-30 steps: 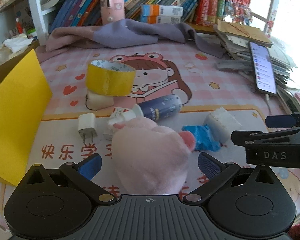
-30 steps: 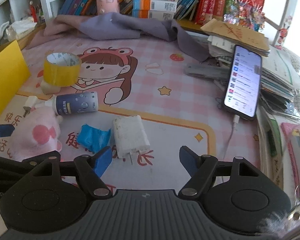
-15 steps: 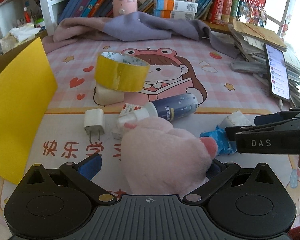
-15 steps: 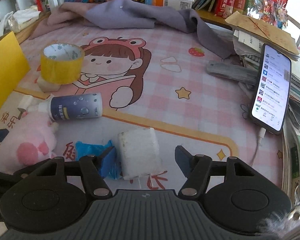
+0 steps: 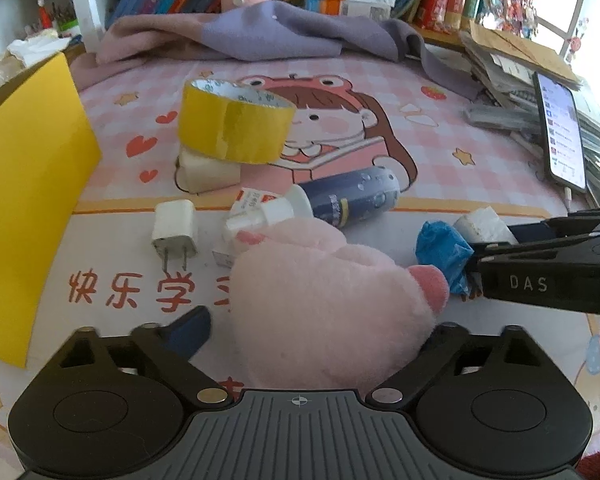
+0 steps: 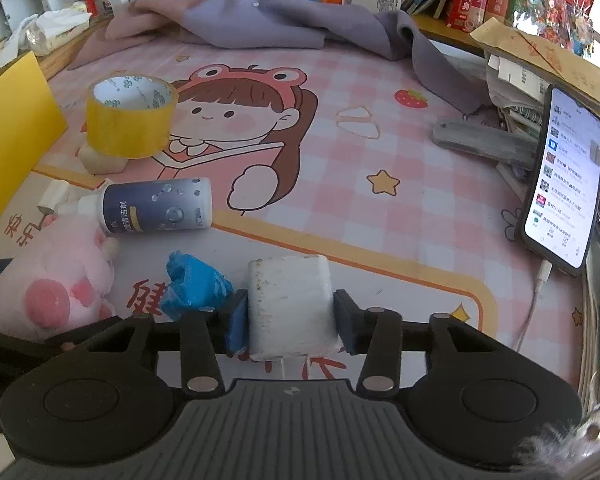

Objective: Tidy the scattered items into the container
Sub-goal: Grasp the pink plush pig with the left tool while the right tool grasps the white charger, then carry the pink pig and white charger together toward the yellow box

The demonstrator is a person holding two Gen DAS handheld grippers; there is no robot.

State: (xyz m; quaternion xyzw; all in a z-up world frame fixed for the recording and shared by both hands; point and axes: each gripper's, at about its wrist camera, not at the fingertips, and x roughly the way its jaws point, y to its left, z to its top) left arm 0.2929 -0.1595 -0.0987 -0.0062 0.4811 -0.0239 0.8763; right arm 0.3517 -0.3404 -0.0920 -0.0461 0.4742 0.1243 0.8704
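My right gripper (image 6: 290,322) is shut on a large white charger (image 6: 290,304), its blue pads against both sides. My left gripper (image 5: 316,328) stands open around a pink plush toy (image 5: 324,296); the left pad is apart from it and the right pad is hidden behind it. A crumpled blue wrapper (image 6: 196,286) lies just left of the charger. A dark blue bottle (image 6: 156,210), a yellow tape roll (image 6: 130,120) on a cream block, and a small white plug (image 5: 175,229) lie on the pink mat (image 6: 380,220). A yellow container wall (image 5: 24,200) stands at the left.
A lit phone (image 6: 562,180) on a cable leans on stacked papers at the right. A purple cloth (image 6: 280,20) lies along the back below a shelf of books. A small carton (image 5: 252,204) lies by the bottle's cap.
My right gripper moved forward and closed on the white charger. My left gripper moved forward around the plush toy, which now fills more of the view.
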